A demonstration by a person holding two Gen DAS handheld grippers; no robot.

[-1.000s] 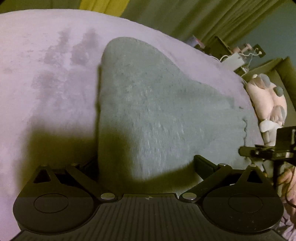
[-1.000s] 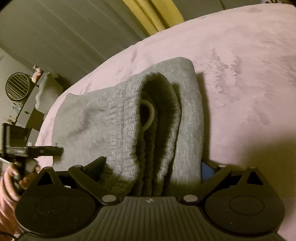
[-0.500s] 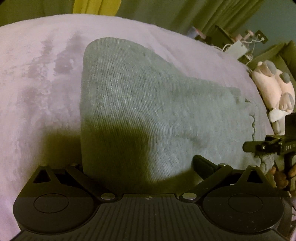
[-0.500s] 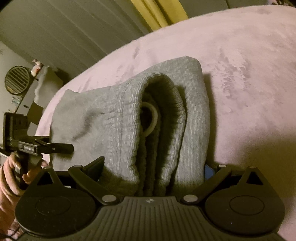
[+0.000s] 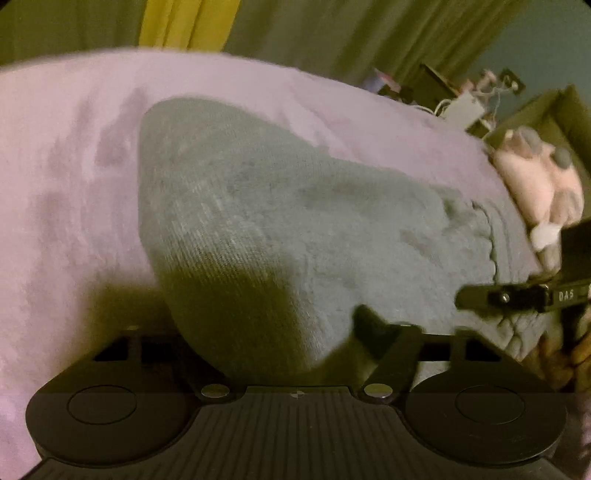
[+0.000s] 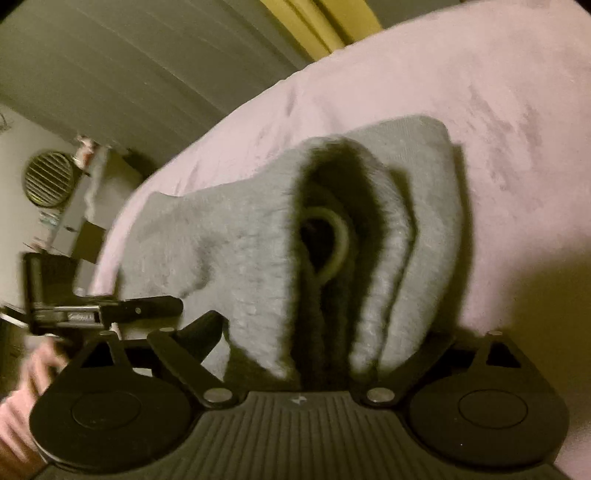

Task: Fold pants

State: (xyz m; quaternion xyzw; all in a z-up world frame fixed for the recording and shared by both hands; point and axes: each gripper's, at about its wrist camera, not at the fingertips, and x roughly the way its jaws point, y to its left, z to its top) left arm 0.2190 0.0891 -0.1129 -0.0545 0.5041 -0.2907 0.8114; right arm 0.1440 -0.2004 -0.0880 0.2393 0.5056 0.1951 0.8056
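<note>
1. Holding a gripper in each hand, I worked at the near edge of grey knit pants (image 5: 280, 221) that lay on a pink plush bed cover (image 5: 66, 206).

2. My left gripper (image 5: 266, 343) was closing, with a thick folded edge of the pants between its fingers. I could not tell from its blurred view whether the pads were pressing the cloth yet.

3. My right gripper (image 6: 325, 354) was also closing, around the bunched ribbed waistband (image 6: 373, 266). The fabric filled the gap between the fingers, but a firm pinch was not plain to see.

4. In the right view, a pale drawstring loop (image 6: 336, 243) showed inside the dark opening of the waistband, directly ahead of the tool.

5. The pants ran away from both grippers, their long axis stretching from my tools toward the far side of the bed. Each gripper sat at the near end, side by side, and each showed at the edge of the other's view.

6. Neither hand was nearer the cloth; both met it at the same edge. I judged the next move would carry that edge forward, along the length, over the far part.

7. Beyond the bed sat a pink plush toy (image 5: 535, 184) and green curtains (image 5: 332, 33).
</note>
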